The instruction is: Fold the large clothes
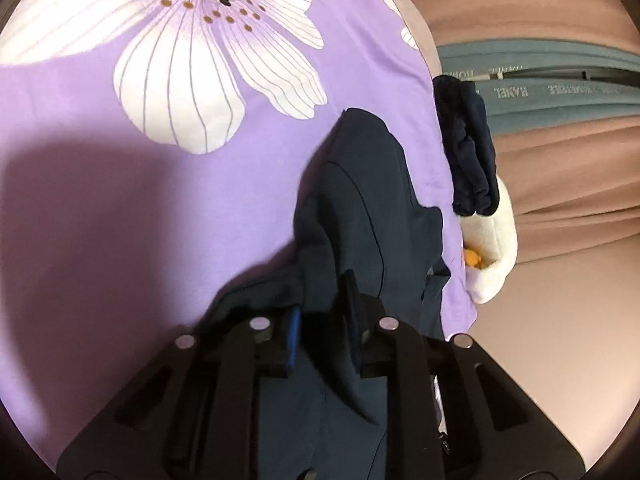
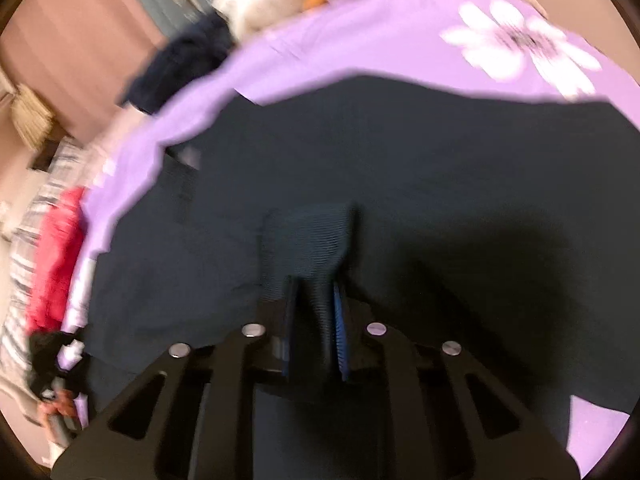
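A large dark navy garment (image 1: 360,208) lies on a purple bedsheet with white flowers (image 1: 200,168). My left gripper (image 1: 322,320) is shut on a bunched fold of the navy garment and holds it lifted above the sheet. In the right wrist view the same garment (image 2: 400,168) spreads flat across the sheet (image 2: 360,40). My right gripper (image 2: 316,312) is shut on its ribbed cuff or hem (image 2: 308,240), which sticks up between the fingers. The right view is motion-blurred.
A folded navy item (image 1: 468,148) and a white plush toy (image 1: 492,248) sit at the bed's edge, beside grey-blue fabric with lettering (image 1: 540,96). In the right wrist view, a red cloth (image 2: 56,256) and striped fabric (image 2: 24,280) lie past the sheet's left edge.
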Motion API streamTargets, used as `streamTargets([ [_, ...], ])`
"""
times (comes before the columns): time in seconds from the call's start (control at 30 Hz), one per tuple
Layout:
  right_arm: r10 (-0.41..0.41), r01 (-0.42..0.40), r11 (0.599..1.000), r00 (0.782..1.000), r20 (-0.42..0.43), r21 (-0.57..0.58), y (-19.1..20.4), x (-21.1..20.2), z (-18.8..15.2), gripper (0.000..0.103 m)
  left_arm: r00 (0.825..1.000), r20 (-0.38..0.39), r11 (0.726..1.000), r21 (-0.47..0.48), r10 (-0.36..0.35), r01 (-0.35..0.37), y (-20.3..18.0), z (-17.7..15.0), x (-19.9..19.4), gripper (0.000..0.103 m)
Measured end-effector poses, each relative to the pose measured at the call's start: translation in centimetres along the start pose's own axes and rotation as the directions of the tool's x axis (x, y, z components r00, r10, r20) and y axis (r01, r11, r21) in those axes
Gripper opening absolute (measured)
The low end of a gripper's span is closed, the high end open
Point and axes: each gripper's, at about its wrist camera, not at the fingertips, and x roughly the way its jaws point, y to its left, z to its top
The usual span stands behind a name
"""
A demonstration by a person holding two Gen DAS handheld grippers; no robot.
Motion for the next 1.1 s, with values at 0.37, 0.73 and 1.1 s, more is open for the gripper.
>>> streamTargets([
  [0.37,0.047,-0.01,0.941,0.994,0.101,-0.338,7.7,-3.3,-0.5,0.043,0.96,0.163,0.762,0.583,0.23,-0.281,-10.5,-5.1,-2.5,0.058],
  [0.73,0.068,-0.059,0.968,0.997,0.03,-0.243,4.6,-3.7,-0.4,0.061,0.926,0.058,0.705,0.631,0.374,-0.324,-10.6,-7.6,3.1,0.079],
  [1.1,-0.005,-0.016,0.993,0.984,0.177,0.116,-10.6,-20.5,-11.0,0.08,0.976,0.016,0.714,0.68,0.216,-0.169,-11.2,-15.9,-8.6,0.101],
])
